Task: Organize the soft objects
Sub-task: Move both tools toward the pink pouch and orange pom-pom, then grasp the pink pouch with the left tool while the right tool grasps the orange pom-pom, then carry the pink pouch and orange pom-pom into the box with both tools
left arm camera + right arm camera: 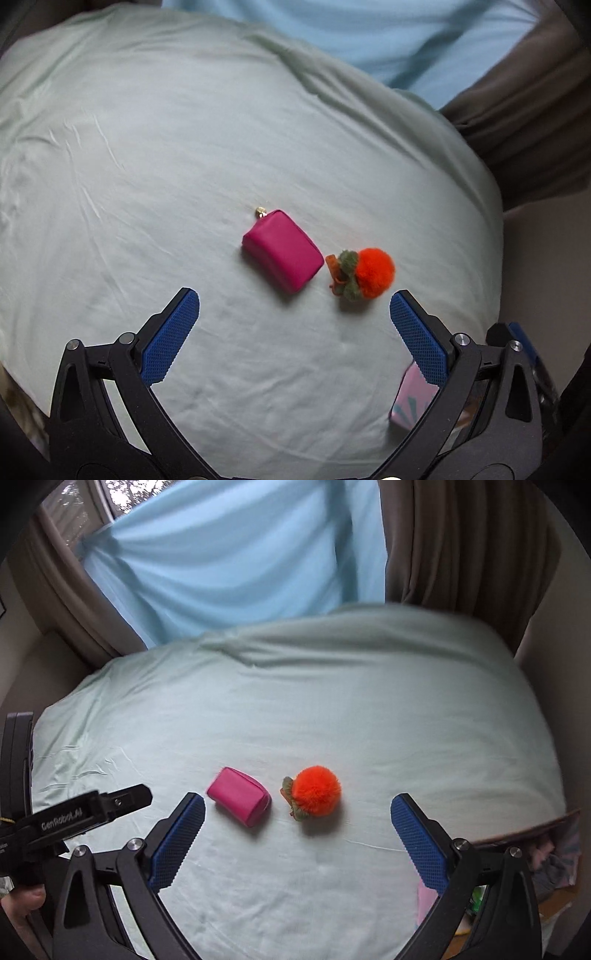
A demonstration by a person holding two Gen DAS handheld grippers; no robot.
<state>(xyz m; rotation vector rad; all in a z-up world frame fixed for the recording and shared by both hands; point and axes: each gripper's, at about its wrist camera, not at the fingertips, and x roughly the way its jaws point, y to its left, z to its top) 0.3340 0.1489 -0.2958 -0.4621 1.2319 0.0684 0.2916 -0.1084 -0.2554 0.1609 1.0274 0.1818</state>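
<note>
A small pink pouch (282,251) with a gold zip pull lies on the pale green bed sheet (147,166). Just right of it sits an orange fluffy pompom (373,271) with green felt leaves. My left gripper (294,308) hovers just short of both, open and empty, blue pads wide apart. In the right wrist view the pink pouch (238,801) and the orange pompom (314,792) lie ahead of my right gripper (297,812), which is also open and holds nothing. The left gripper's black body (74,819) shows at the left edge there.
A pink patterned box (412,400) lies at the bed's near right, behind my right finger. A light blue curtain (236,554) and a brown curtain (461,546) hang beyond the bed. Clutter (554,860) sits off the bed's right edge. A hand (22,904) shows lower left.
</note>
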